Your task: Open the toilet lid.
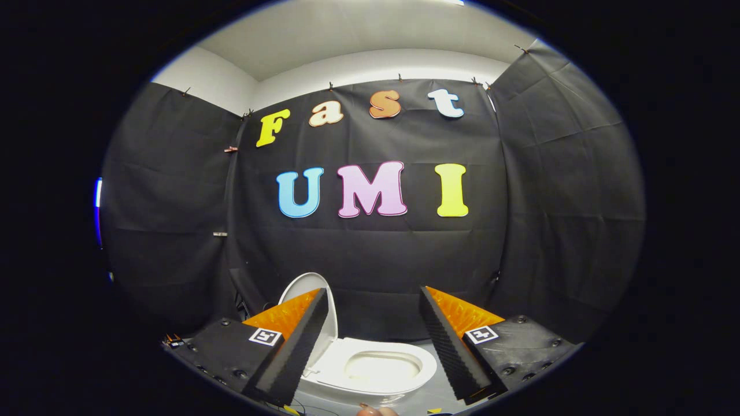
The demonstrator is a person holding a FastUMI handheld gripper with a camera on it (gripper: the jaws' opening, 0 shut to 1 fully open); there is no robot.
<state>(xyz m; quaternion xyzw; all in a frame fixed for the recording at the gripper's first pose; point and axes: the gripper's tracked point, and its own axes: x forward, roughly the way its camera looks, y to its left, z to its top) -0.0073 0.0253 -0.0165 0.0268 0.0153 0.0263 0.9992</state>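
White toilet lid point(315, 306) stands raised behind the left finger, leaving the seat point(376, 365) and bowl exposed just ahead between the fingers, while the gripper point(370, 346) hangs with jaws spread wide (gripping nothing)

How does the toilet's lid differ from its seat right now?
The lid stands raised, close to upright, while the seat lies flat around the bowl. The lid is partly hidden behind one of the gripper's fingers; the seat shows between the two fingers, which are spread wide and touch nothing. The lid looks like a solid panel; the seat is a ring with an open middle. Both are white and smooth.
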